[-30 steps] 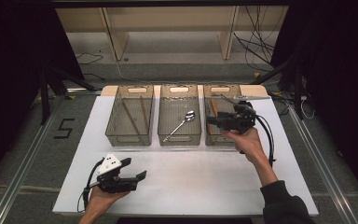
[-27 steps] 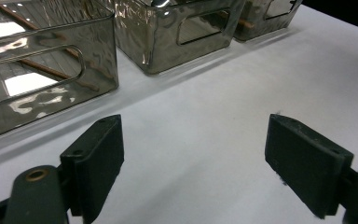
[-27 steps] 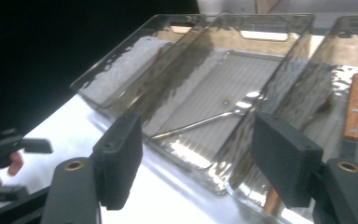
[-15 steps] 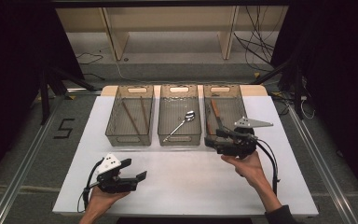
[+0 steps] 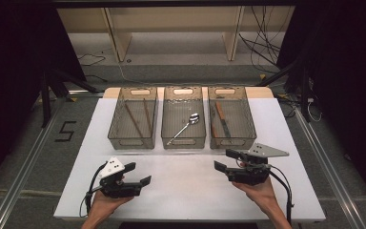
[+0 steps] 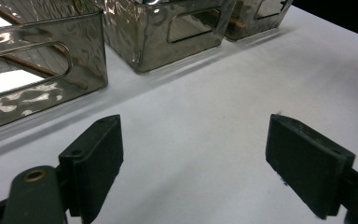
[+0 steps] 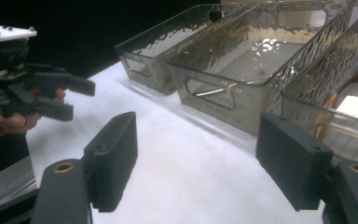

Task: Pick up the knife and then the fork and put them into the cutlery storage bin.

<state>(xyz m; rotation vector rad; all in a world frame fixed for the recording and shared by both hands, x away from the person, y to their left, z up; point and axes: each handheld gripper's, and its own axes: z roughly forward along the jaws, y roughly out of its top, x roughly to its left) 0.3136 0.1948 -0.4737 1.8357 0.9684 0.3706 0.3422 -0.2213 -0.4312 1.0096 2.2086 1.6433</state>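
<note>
White table (image 5: 186, 191) below three clear bins (image 5: 183, 119): left tongs (image 5: 138, 174) and right tongs (image 5: 225, 160) spread, pinching nothing

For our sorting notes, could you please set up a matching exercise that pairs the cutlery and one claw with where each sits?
Things:
1. spoon
2. knife
3. chopsticks
4. right claw

Places or states:
A. left bin
B. open and empty above the white tabletop
C. middle bin
D. right bin

Pairs: 1-C, 2-D, 3-A, 4-B
</note>
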